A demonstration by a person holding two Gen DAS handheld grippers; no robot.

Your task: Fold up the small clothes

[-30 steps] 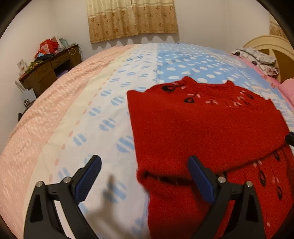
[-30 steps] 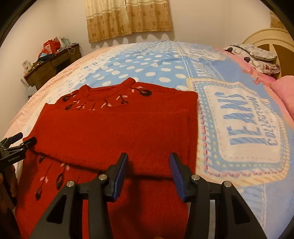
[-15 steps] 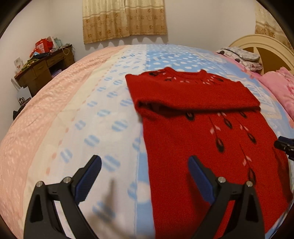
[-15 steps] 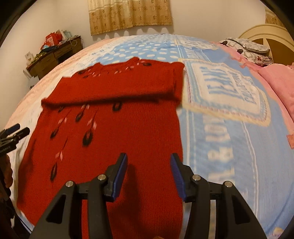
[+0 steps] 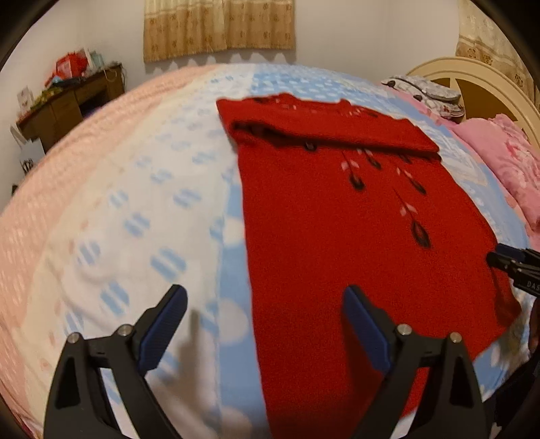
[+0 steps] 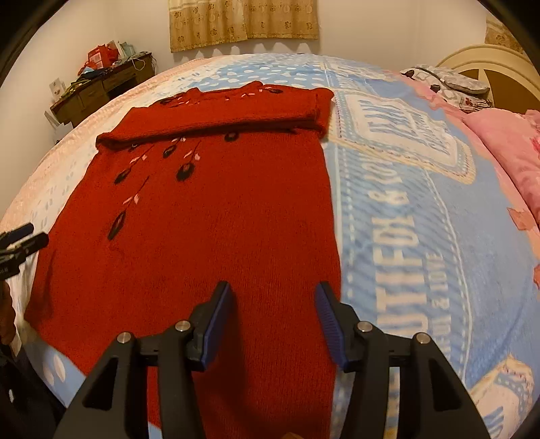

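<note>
Item: red knitted sweater with dark leaf embroidery, sleeves folded across. Left gripper wide apart, just narrowing; right gripper part-open, just widening; both empty above the near hem. Risk: uneven pinches would skew the fold.

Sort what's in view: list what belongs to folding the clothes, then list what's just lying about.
For the job:
red sweater, sleeves folded across its chest
left gripper, open
right gripper, open
bedspread as work surface

Lying about:
pink pillow
patterned pillow
cluttered desk
curtain

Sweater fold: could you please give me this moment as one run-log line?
sweater: flat on bed, sleeves folded across chest | left gripper: open, empty, closing | right gripper: open, empty, opening
</note>
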